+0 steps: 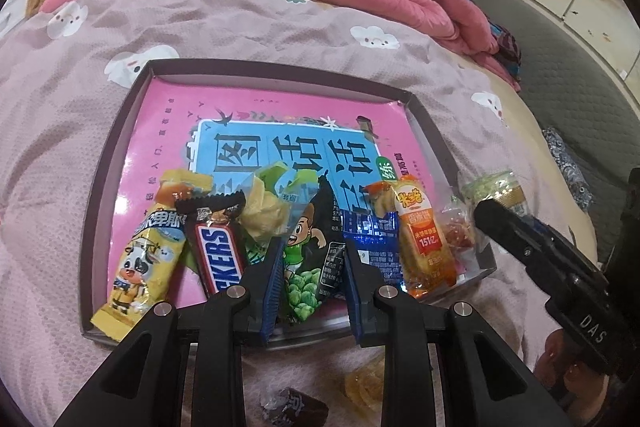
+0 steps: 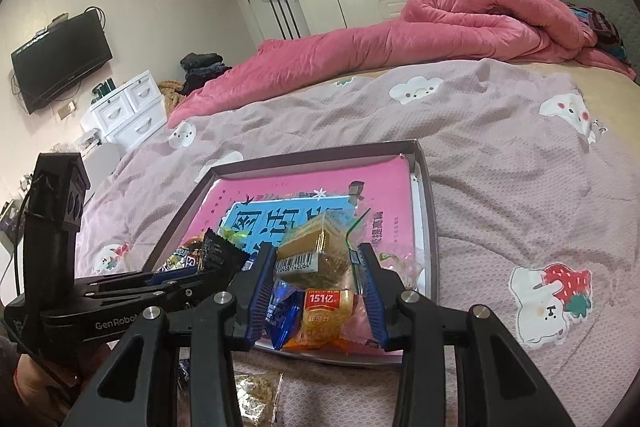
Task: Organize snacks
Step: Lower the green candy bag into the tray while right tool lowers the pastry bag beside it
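A shallow dark box (image 1: 120, 115) with a pink and blue lining lies on the bed and holds a row of snacks: a yellow cow packet (image 1: 140, 259), a Snickers bar (image 1: 218, 259), a blue packet (image 1: 376, 247) and an orange packet (image 1: 424, 239). My left gripper (image 1: 310, 263) is shut on the black green-pea packet (image 1: 316, 251) at the box's near edge. My right gripper (image 2: 316, 263) is shut on a clear-wrapped gold snack cup (image 2: 316, 255) and holds it above the box's near right corner (image 2: 428, 211); the cup also shows in the left wrist view (image 1: 496, 187).
Loose snacks lie on the bedspread in front of the box: a dark wrapped sweet (image 1: 292, 407), a yellow one (image 1: 364, 383) and a clear cracker packet (image 2: 256, 395). A rolled pink duvet (image 2: 440, 23) lies at the far side of the bed. White drawers (image 2: 128, 111) stand at the left.
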Motion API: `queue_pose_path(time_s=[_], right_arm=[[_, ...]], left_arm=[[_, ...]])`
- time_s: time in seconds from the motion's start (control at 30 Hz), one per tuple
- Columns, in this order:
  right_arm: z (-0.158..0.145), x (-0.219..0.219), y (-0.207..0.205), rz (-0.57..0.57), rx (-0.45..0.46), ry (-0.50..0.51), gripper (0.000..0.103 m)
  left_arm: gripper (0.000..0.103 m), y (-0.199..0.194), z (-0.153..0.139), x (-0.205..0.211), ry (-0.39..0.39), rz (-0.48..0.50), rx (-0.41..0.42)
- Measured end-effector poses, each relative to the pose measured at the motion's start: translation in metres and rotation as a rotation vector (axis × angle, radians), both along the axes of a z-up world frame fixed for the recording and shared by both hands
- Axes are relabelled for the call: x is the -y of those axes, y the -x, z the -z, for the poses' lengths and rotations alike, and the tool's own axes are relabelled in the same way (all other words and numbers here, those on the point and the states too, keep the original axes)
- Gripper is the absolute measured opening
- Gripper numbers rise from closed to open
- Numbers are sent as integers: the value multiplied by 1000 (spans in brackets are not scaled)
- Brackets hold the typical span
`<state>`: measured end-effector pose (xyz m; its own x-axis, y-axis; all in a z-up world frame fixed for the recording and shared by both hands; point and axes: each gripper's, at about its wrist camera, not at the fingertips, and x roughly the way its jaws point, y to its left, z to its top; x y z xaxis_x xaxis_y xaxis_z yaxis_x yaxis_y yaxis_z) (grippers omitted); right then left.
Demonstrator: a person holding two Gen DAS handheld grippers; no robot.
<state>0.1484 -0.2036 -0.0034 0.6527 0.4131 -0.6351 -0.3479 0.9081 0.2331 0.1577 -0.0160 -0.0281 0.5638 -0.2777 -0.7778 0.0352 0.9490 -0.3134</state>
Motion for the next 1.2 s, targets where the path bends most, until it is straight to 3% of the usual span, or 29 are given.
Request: queue_pose_path(time_s=[0.4, 1.2], right_arm=[[13, -16, 1, -60, -33, 33, 41], [29, -17, -10, -48, -81, 42, 42]], left_arm=[[28, -10, 1, 5, 23, 9, -2], [28, -10, 5, 3, 43, 14, -3]])
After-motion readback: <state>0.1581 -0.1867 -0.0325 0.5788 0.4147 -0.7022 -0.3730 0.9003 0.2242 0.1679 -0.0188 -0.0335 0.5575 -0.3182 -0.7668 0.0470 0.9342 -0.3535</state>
